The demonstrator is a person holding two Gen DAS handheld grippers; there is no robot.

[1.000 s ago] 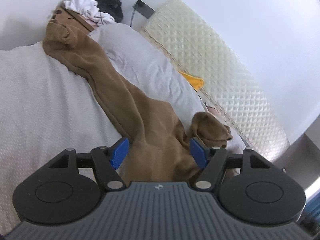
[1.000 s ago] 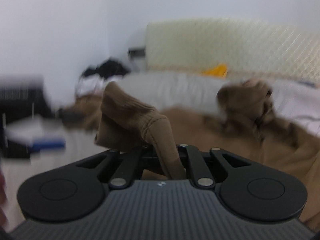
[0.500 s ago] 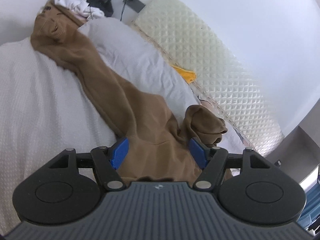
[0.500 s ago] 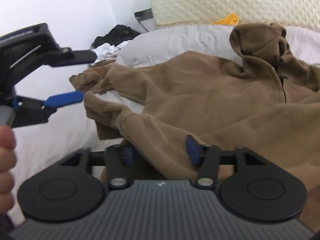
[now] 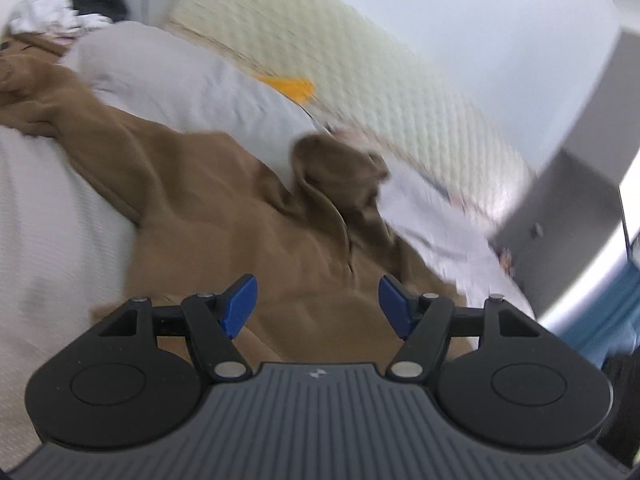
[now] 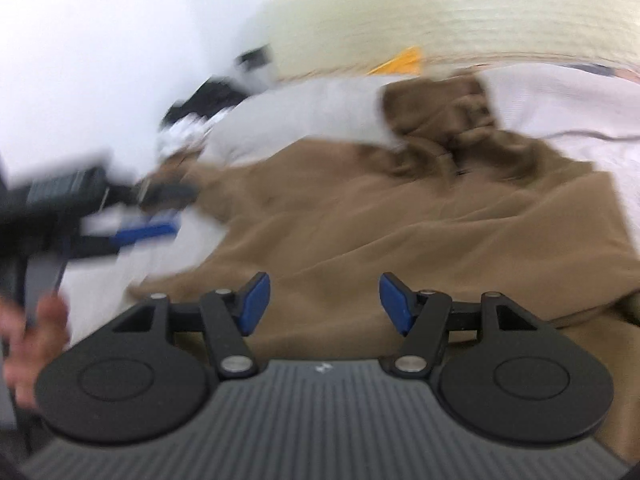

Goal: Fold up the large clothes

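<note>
A large brown hooded sweatshirt (image 5: 224, 216) lies spread on the white bed (image 5: 44, 216), one sleeve (image 5: 52, 96) stretched to the far left, its hood (image 5: 340, 172) bunched against the pillow. My left gripper (image 5: 316, 300) is open and empty above the sweatshirt's body. In the right wrist view the sweatshirt (image 6: 400, 224) fills the middle, hood (image 6: 444, 112) at the back. My right gripper (image 6: 324, 300) is open and empty over its lower part. The left gripper (image 6: 140, 232) shows blurred at the left there.
A grey pillow (image 5: 172, 76) and a cream quilted headboard (image 5: 360, 72) lie behind the sweatshirt, with a yellow item (image 5: 292, 88) between them. A pile of black and white clothes (image 5: 68, 4) sits at the far left corner. A grey cabinet (image 5: 580, 192) stands at the right.
My right gripper has let go of the sleeve cuff and opened wide; the sleeve now lies on the sweatshirt. My left gripper has swung to the right. Both views are motion-blurred.
</note>
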